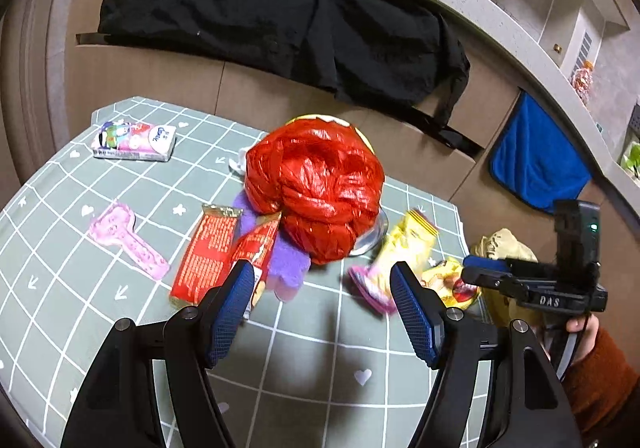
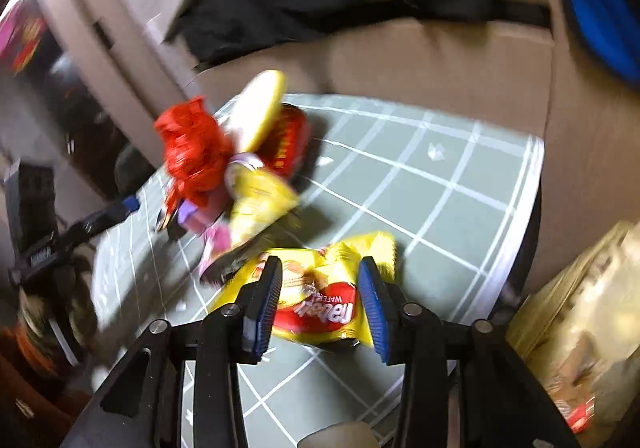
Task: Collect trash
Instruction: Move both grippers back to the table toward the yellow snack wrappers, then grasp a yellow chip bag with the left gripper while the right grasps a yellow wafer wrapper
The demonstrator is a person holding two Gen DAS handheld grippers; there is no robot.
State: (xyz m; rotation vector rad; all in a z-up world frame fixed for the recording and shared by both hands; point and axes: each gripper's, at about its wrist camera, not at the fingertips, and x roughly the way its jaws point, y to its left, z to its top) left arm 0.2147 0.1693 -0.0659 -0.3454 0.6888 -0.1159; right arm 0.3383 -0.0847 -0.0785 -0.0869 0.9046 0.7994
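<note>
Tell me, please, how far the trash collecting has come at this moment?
Nothing looks collected yet. In hand: the right gripper straddles the yellow wafer wrapper, jaws open, not clamped. The left gripper hangs open over the table. Left: red wrappers, pink packet, tissue pack, another yellow wrapper beside the red bag.

- Crinkled red plastic bag (image 1: 316, 188), glossy, catching highlights.
- Yellow wafer wrapper (image 2: 320, 296): shiny printed film, creased.
- Red wrappers (image 1: 204, 252), glossy foil-like film.
- Table (image 1: 304, 360) covered in matt grey-green checked cloth.
- Blue fingers (image 1: 416, 312) with ribbed, matt pads.
- Black cloth (image 1: 280, 24), matt, wrinkled.
</note>
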